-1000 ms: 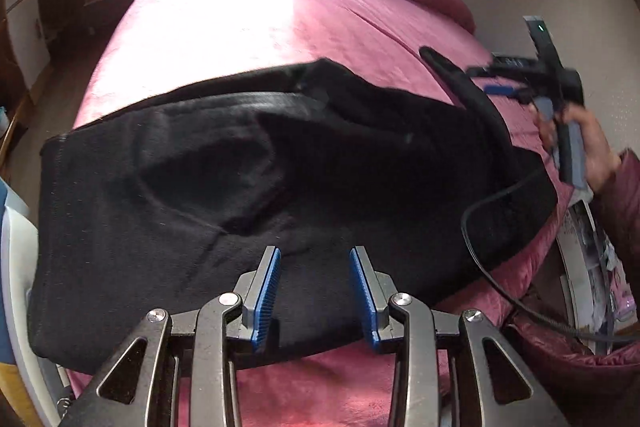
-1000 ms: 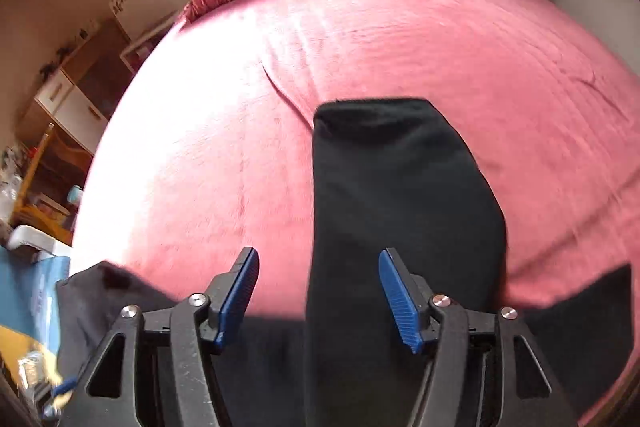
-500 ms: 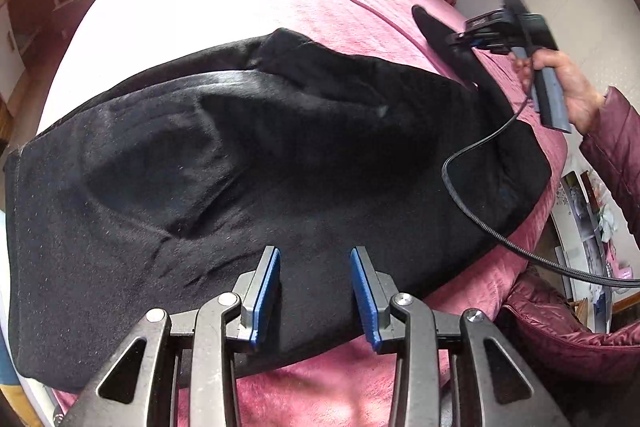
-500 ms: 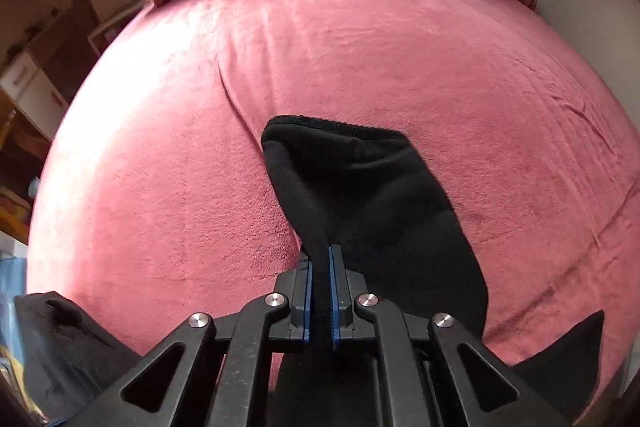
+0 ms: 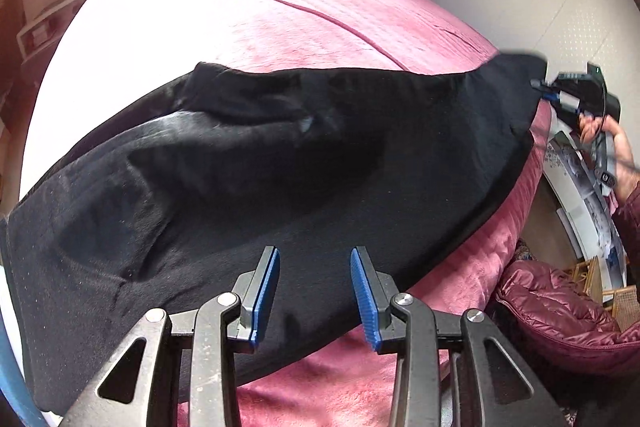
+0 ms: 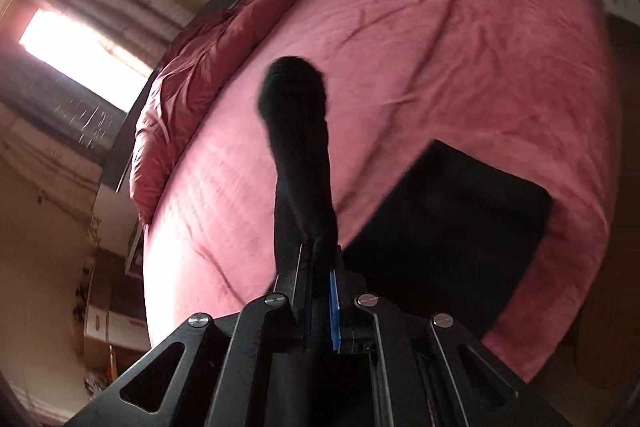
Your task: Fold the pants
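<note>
The right tongs, spread a second ago, are now pressed on one leg end of the black pants and have lifted it off the pink bed; probably the fold begins. The left tongs stay spread over the pants' near edge. No containers are visible.
</note>
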Available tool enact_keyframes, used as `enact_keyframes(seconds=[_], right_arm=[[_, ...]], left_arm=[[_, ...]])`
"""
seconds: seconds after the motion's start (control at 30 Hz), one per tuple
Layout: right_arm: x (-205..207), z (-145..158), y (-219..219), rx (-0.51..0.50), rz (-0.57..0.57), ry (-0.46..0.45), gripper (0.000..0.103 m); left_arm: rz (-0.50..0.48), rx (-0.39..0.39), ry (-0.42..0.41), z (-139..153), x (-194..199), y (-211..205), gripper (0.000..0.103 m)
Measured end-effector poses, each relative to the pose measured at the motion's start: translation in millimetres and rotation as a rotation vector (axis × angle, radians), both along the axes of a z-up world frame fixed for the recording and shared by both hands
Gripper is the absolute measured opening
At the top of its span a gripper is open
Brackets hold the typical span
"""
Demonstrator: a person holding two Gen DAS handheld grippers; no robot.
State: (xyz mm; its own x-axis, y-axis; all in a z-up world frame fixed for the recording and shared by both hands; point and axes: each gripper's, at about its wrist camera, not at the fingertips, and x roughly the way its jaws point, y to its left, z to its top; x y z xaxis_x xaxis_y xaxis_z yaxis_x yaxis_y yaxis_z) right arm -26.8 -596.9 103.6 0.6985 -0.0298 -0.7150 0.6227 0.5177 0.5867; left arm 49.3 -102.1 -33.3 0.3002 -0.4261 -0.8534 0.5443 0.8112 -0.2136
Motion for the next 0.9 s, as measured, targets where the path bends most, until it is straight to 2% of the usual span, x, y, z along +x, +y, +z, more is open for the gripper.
enact_keyframes(seconds=[0.17, 0.23, 0.27, 0.33, 0.4, 0.47, 0.53, 0.6, 0.63, 0.67, 0.8, 0.9], right_arm=[[-52.8, -62.9, -13.7, 0.100, -0.105, 0.074, 0.007], [-63.2, -82.5, -14.5, 0.132, -0.106, 0.069, 0.007], [-66.7, -89.3, -15.5, 0.147, -0.107, 0.060, 0.011], [-70.7, -88.6, -15.3, 0.163, -0.108, 0.040, 0.012], [-70.8, -81.7, -18.0, 0.159, -0.106, 0.028, 0.016], [-67.9, -76.9, -24.7, 0.138, -0.116, 0.031, 0.031], [-68.6, -72.3, -34.6, 0.127, -0.135, 0.032, 0.036], [-64.9, -67.0, -44.3, 0.100, -0.146, 0.048, 0.036], [-63.1, -64.4, -48.7, 0.086, -0.148, 0.063, 0.027], [-60.8, -61.0, -52.5, 0.075, -0.150, 0.079, 0.007], [-65.4, -39.5, -53.8, 0.001, -0.135, 0.076, 0.007], [-68.2, -52.4, -55.6, 0.000, -0.130, 0.164, 0.007]], left_arm=[[-0.075, 0.042, -0.028, 5.8, -8.1, -22.7, 0.037], [-0.112, 0.063, -0.039, 6.1, -11.1, -31.8, 0.037], [-0.129, 0.076, -0.043, 5.6, -11.7, -37.1, 0.037], [-0.152, 0.096, -0.038, 2.5, -11.5, -47.2, 0.037], [-0.161, 0.104, -0.026, -1.6, -11.0, -56.5, 0.037], [-0.166, 0.104, -0.019, -4.9, -11.5, -64.3, 0.037], [-0.177, 0.103, -0.012, -6.6, -13.0, -69.3, 0.037], [-0.185, 0.109, -0.010, -11.6, -15.3, -71.0, 0.037], [-0.187, 0.111, -0.009, -13.6, -16.2, -72.1, 0.037], [-0.186, 0.112, -0.009, -17.2, -17.5, -75.7, 0.037], [-0.179, 0.086, -0.016, -14.6, -18.7, -69.5, 0.037], [-0.190, 0.095, -0.015, -16.7, -20.3, -60.9, 0.038]])
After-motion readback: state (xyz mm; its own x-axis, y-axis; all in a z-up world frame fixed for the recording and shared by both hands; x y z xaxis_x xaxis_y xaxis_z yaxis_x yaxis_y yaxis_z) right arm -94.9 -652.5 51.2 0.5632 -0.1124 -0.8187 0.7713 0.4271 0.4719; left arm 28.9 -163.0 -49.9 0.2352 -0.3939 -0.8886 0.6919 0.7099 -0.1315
